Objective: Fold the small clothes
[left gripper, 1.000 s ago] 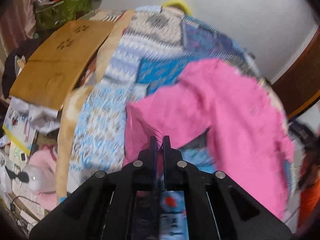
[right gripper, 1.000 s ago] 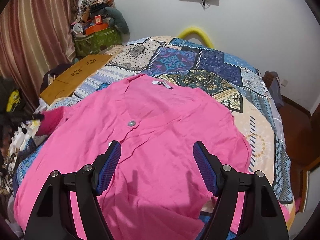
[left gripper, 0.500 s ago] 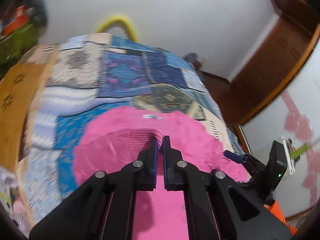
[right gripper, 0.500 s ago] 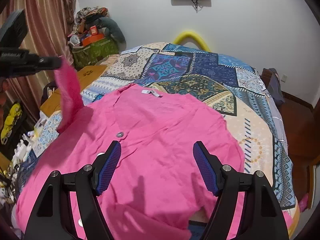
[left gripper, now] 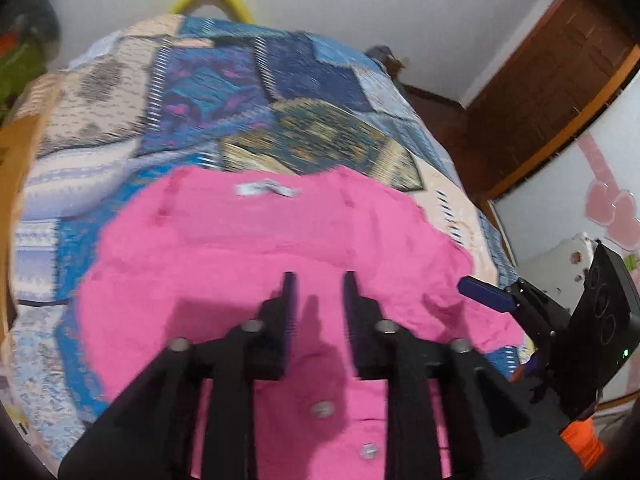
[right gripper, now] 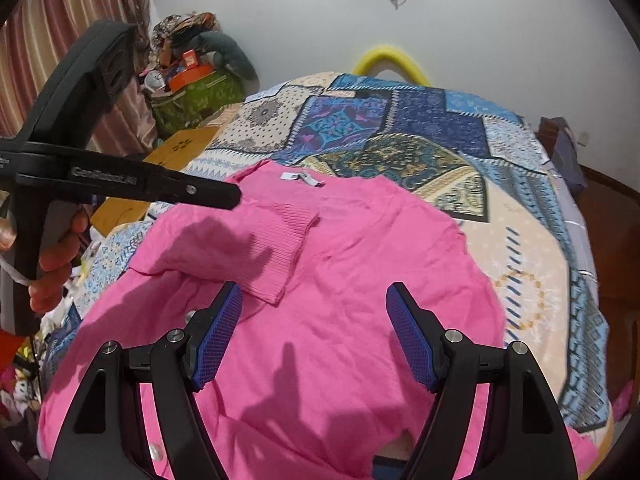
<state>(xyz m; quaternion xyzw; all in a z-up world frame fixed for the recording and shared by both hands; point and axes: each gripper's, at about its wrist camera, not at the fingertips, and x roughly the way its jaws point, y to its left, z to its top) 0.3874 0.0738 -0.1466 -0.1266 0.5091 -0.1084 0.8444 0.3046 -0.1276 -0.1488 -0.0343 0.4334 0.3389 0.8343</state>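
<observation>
**poster1:** Two views are being compared here, and different stuff is being shown in each. From the left wrist, the pink cardigan (left gripper: 248,264) is being seen spread flat on the patchwork bedspread (left gripper: 224,92), white neck label (left gripper: 266,190) at the far edge, two buttons (left gripper: 322,410) down near the camera. The left gripper (left gripper: 316,292) is being held over the fabric with its jaws parted by a narrow gap, nothing between them. Everything is being smeared a bit by blur in that one.

**poster2:** Yeah, and the sleeve is only being shown properly by the right wrist. A ribbed cuff (right gripper: 280,252) is being seen lying folded across the cardigan's chest, just below the label. That fold is being hidden behind the fingers in the left view.

**poster1:** The right gripper (right gripper: 314,336) is being held wide apart, blue pads (right gripper: 218,334) on either side of bare pink fabric, nothing being pinched.

**poster2:** Also, the left tool is being seen from the side there, with the person's hand (right gripper: 56,260) wrapped round its handle. The yellow hoop (right gripper: 388,60) behind the bed is being caught in both views.
</observation>
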